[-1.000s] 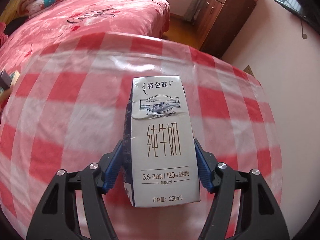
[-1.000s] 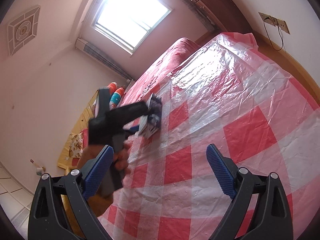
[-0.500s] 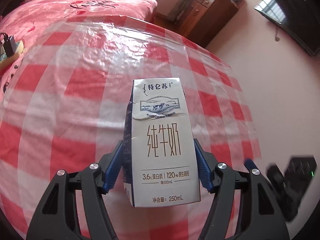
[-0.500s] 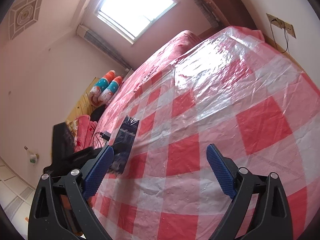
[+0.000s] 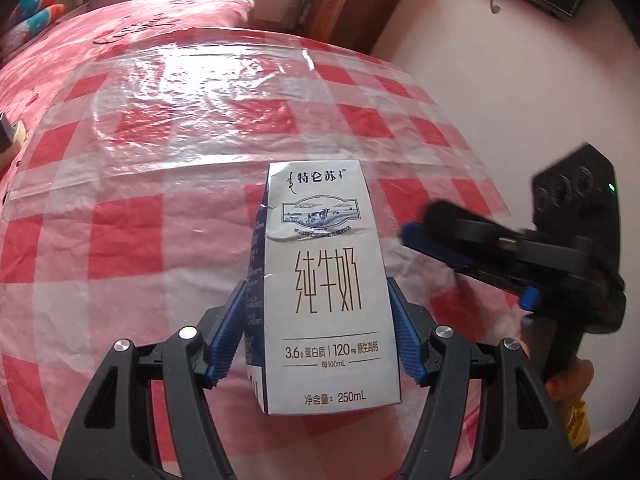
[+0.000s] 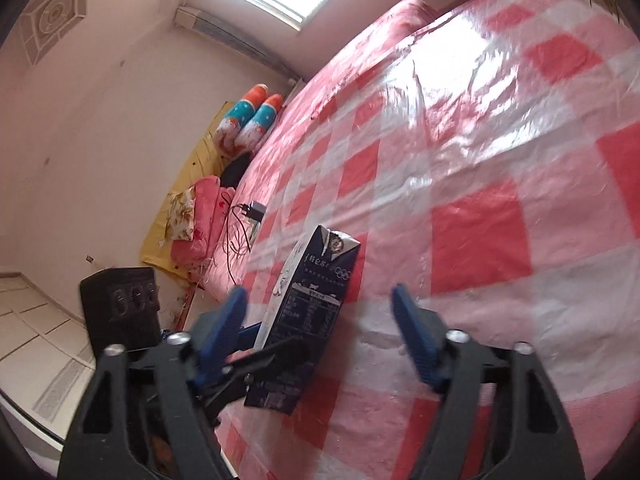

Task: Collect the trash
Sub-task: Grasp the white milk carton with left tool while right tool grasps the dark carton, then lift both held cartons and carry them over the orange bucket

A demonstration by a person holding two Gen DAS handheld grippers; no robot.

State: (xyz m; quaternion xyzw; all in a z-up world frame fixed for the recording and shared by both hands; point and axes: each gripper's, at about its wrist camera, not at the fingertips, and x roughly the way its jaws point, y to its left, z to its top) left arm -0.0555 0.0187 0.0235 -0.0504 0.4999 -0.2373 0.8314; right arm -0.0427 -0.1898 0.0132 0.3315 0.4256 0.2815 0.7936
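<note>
The left gripper [image 5: 316, 336] clamps the carton [image 5: 326, 284] upright at lower centre, long axis along its fingers, while the right gripper [image 6: 320, 332], closing on nothing, has the carton [image 6: 308, 320] between its spread pads, nearer the left-hand one.

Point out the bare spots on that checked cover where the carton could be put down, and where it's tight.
Free: the checked plastic cover lies bare ahead of and left of the milk carton, up to the pink bedspread. Crowded: right of the carton, where the right gripper, its jaws closing with nothing seen between them, reaches in beside the left gripper. Chargers and cables clutter the cover's far left edge.
</note>
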